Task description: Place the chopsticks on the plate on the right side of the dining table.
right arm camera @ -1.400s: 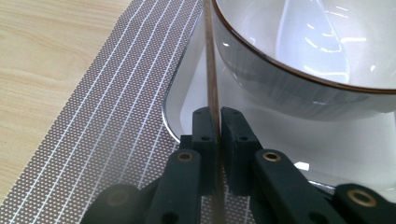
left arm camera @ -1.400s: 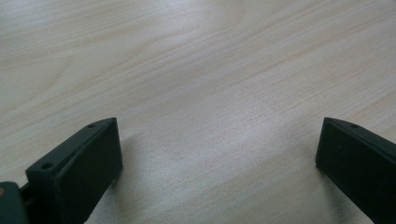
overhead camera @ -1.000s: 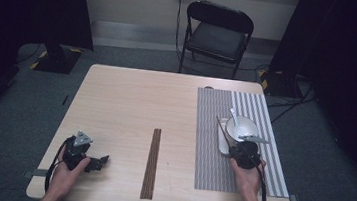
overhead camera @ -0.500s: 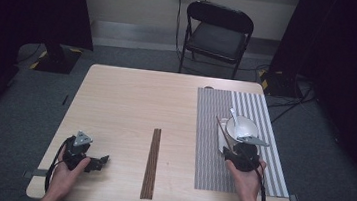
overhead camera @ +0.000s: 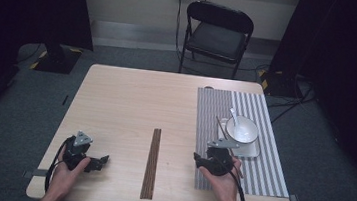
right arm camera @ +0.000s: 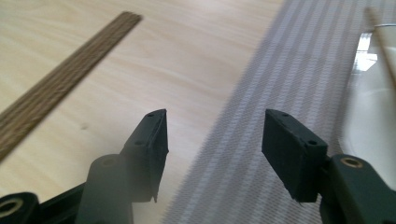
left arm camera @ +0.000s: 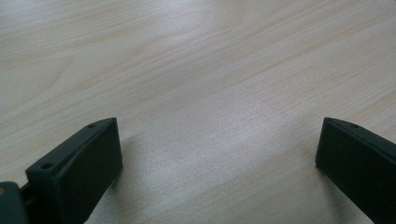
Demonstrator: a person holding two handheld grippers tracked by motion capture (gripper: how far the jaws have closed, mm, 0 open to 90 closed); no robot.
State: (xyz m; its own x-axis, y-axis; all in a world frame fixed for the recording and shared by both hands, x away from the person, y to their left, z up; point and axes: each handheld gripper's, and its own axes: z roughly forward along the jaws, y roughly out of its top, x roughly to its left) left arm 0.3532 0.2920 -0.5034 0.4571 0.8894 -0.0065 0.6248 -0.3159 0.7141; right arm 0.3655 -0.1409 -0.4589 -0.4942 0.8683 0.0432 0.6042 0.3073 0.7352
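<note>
A white bowl (overhead camera: 243,131) with a white spoon (overhead camera: 234,116) in it stands on a white plate (overhead camera: 252,150) on the striped placemat (overhead camera: 215,114). Brown chopsticks (overhead camera: 221,127) lie slanted along the bowl's left side. My right gripper (overhead camera: 196,158) is at the mat's left edge, near the plate, and points left. Its jaws have just been opening and are open, with nothing between them (right arm camera: 215,126); the mat (right arm camera: 280,70) lies below. My left gripper (overhead camera: 105,160) rests at the table's near left, open (left arm camera: 217,140) over bare wood.
A dark wooden strip (overhead camera: 151,163) (right arm camera: 65,79) lies lengthwise in the middle of the table, between the two grippers. The plate's rim (right arm camera: 369,107) and a chopstick (right arm camera: 380,42) are to the right of my right jaw. A black folding chair (overhead camera: 217,34) stands beyond the table.
My right gripper has drawn back from the plate, leftward and toward the near edge, and its jaws have opened. The left gripper has kept still.
</note>
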